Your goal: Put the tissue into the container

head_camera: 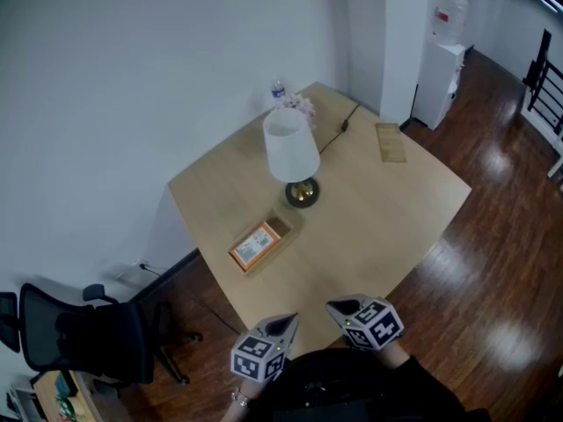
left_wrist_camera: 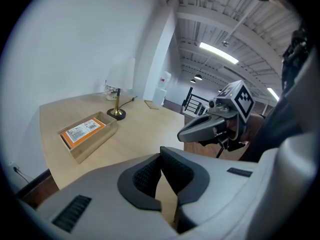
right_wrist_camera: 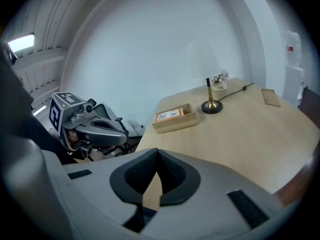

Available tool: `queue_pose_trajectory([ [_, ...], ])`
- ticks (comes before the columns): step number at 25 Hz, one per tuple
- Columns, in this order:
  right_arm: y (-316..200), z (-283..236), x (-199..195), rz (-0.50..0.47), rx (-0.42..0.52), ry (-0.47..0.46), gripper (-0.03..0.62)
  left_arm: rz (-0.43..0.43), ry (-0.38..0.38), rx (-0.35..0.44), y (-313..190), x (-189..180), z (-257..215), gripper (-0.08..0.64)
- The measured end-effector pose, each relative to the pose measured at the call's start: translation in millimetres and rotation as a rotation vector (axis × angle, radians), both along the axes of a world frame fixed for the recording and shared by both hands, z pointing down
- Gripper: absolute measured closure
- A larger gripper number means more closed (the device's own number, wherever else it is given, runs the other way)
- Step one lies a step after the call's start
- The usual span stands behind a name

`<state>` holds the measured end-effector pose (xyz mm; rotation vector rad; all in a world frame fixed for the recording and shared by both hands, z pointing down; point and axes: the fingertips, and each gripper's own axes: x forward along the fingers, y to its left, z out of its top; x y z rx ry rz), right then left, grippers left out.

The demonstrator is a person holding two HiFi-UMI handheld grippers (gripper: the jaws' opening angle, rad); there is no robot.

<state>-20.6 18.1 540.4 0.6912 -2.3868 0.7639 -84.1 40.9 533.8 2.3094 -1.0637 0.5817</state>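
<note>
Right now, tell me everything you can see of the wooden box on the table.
The wooden box is a shallow, open-topped rectangular tray of pale wood. It lies flat on the light wooden table, near the table lamp but apart from it. A flat pack with an orange and white label lies inside and fills most of it; the end toward the lamp is empty.

A white-shaded lamp [head_camera: 291, 148] (brass base) stands on the surface [head_camera: 387, 209], a water bottle [head_camera: 278, 90] behind it, a black office chair [head_camera: 84, 337] on the floor nearby

Light wooden table [head_camera: 378, 222], white-shaded lamp [head_camera: 291, 150] mid-table, open wooden container [head_camera: 283, 228] beside it, flat board [head_camera: 391, 141], bottle [head_camera: 278, 90] near far corner
</note>
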Motion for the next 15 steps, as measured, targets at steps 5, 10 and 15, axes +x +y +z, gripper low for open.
queue_pose_trajectory([
  [5, 1.8, -1.2, -2.1, -0.003, 0.001, -0.007, 0.601, 0.006, 0.005, -0.006, 1.5, 0.5, 1.1, 0.577],
  [10, 3.8, -2.1, -1.9, 0.002, 0.002, -0.009, 0.601, 0.015, 0.005, -0.007, 2.4, 1.3, 0.7, 0.577],
  [15, 5.1, -1.9, -0.5, 0.005, 0.003, -0.012, 0.601, 0.023, 0.006, -0.006, 3.1, 3.7, 0.9, 0.577],
])
